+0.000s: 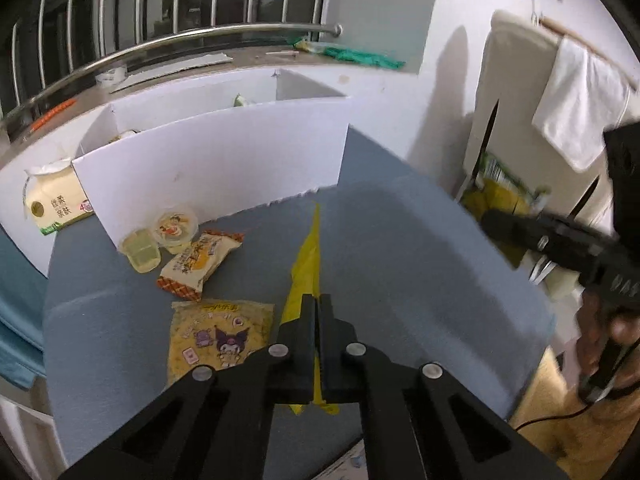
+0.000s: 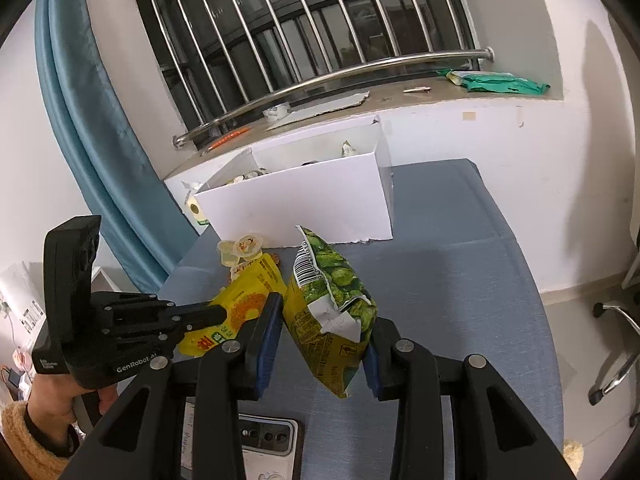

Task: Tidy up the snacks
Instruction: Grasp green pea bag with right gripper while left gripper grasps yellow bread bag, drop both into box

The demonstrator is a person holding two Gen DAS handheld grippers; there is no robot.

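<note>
My left gripper (image 1: 317, 301) is shut on the edge of a flat yellow snack packet (image 1: 307, 256), held just above the blue-grey table (image 1: 400, 248). The right wrist view shows that gripper (image 2: 221, 314) pinching the same yellow packet (image 2: 244, 300). My right gripper (image 2: 322, 340) is shut on a green and yellow pea snack bag (image 2: 332, 300), held upright between its blue pads (image 2: 267, 332). A white cardboard box (image 1: 224, 160) with a divider stands at the back and holds a few snacks. Two jelly cups (image 1: 160, 236), an orange-edged cake packet (image 1: 200, 260) and a yellow cartoon packet (image 1: 220, 332) lie in front of the box.
A tissue pack (image 1: 52, 208) stands left of the box. A green packet (image 2: 504, 84) lies on the window sill behind it. A phone (image 2: 264, 440) lies near the table's front edge. A blue curtain (image 2: 92, 120) hangs at left, and a chair base (image 2: 612, 344) stands at right.
</note>
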